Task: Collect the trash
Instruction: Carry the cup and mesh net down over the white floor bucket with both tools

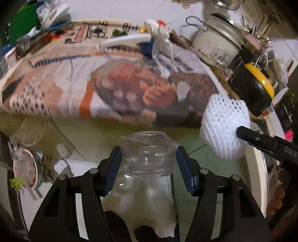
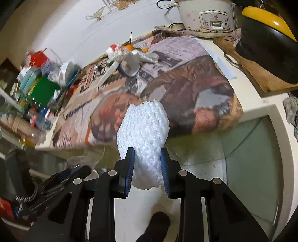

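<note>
1. No print can be read: the newspaper (image 1: 111, 80) spread over the table (image 2: 260, 104) shows blurred headlines and a large photo, and the panel label on the white rice cooker (image 2: 206, 16) is too small to make out.
2. The left gripper (image 1: 149, 158) is clamped on a clear plastic bottle (image 1: 147, 152), its blue pads pressing the shoulder on both sides, the threaded neck pointing back at the camera. The bottle looks empty and is held off the table's near edge, above the floor.
3. The right gripper (image 2: 147, 163) is closed on a white foam fruit net (image 2: 143, 134), squeezed between its pads and standing up past the fingertips. It too is held just off the near edge, to the right of the bottle.
4. Near the table's far edge lie crumpled white wrapping (image 2: 147, 55), an orange peel (image 2: 130, 47) and a small blue-rimmed tub (image 2: 128, 68) tipped on its side; its contents cannot be told.
5. At the far right corner the rice cooker stands beside a black pot with a yellow lid (image 2: 268, 37), on a wooden board (image 2: 255, 74).
6. The left end of the table holds a blurred heap of packets and a green box (image 2: 42, 91).
7. Below, a pink bowl (image 1: 26, 167) sits on the pale tiled floor (image 2: 242, 158).
</note>
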The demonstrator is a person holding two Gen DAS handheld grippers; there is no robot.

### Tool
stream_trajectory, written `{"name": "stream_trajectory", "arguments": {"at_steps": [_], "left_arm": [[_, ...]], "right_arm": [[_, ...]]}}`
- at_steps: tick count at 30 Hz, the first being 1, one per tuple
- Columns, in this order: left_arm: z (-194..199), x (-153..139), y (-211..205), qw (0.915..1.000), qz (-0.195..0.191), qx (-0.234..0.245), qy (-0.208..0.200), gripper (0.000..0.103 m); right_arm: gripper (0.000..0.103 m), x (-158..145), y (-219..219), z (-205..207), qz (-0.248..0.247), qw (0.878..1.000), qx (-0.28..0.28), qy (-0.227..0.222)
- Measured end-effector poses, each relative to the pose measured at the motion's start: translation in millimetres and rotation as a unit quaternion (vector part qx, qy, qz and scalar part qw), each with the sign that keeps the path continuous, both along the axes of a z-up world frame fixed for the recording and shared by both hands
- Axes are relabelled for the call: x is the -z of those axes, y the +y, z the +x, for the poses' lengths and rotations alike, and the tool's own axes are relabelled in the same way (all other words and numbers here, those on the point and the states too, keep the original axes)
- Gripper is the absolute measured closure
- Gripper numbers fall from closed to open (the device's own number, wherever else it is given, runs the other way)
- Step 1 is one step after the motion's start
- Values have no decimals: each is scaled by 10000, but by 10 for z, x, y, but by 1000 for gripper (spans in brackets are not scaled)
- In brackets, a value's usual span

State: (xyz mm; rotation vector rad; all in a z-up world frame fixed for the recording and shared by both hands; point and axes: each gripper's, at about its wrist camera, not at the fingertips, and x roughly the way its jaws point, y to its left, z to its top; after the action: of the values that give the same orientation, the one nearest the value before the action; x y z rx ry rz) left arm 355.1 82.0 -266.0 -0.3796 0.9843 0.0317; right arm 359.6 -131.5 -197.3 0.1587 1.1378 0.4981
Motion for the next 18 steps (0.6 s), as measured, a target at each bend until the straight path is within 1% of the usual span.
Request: {"name": "stream_trajectory", "arguments": {"at_steps": [2, 5, 6, 10, 11, 12, 16, 18], "left_arm": [[-47, 183, -64, 9999, 32, -44, 100, 44], [-98, 465, -103, 9996, 27, -98, 244, 44], [-108, 599, -110, 9994, 26, -121, 312, 44], [-95, 1159, -92, 9983, 7, -167, 567, 44], [-79, 1370, -75, 9977, -22, -186, 657, 44], [-65, 1515, -65, 9972, -41, -201, 715, 44], [-26, 2259, 27, 9954, -125, -281, 907, 44], [-9, 2624, 75, 9947, -182, -298, 972, 44]], "right_arm": [[78, 136, -40, -73, 37, 9999, -67, 106], [78, 448, -62, -157, -12, 9994, -140, 312], [78, 552, -57, -174, -49, 9992, -154, 375], [78, 1195, -12, -200, -251, 9972, -210, 667], [78, 1404, 13, -195, -336, 9963, -230, 754], [78, 1571, 35, -188, -395, 9955, -244, 822], [78, 2495, 158, -116, -534, 9910, -269, 1196], [77, 2950, 242, -73, -583, 9898, -269, 1270]]}}
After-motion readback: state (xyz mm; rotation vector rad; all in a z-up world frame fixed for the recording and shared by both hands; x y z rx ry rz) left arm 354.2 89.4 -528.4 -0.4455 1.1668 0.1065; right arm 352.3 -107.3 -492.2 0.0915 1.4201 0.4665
